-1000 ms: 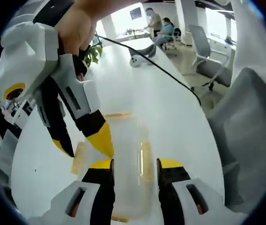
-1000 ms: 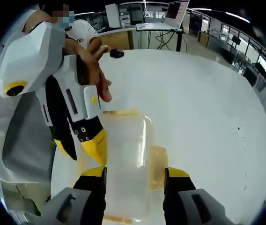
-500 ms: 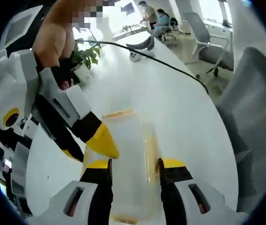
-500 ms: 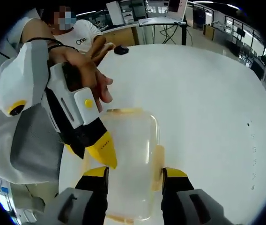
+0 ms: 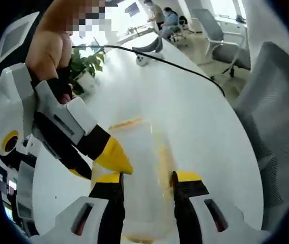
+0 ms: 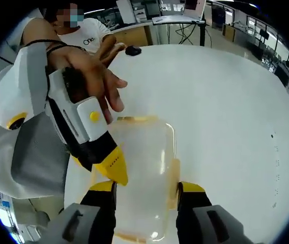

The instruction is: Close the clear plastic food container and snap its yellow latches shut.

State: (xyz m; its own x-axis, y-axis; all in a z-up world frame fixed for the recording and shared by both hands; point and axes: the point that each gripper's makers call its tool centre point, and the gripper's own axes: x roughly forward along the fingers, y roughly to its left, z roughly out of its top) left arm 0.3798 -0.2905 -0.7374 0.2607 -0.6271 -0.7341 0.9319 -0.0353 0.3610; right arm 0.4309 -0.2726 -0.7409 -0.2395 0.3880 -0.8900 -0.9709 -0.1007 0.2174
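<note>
Potted plant (image 5: pixel 86 68), grey chair (image 5: pixel 274 117), laptop (image 6: pixel 194 7)

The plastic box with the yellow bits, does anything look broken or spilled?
Nothing stands out. The clear container sits flat on the white table with its lid on, no crack or spill showing. Whether its yellow latches are fully snapped is too blurry to tell.

We read "One" printed in dark letters on the person's white T-shirt (image 6: pixel 86 38); we find no other legible text.
</note>
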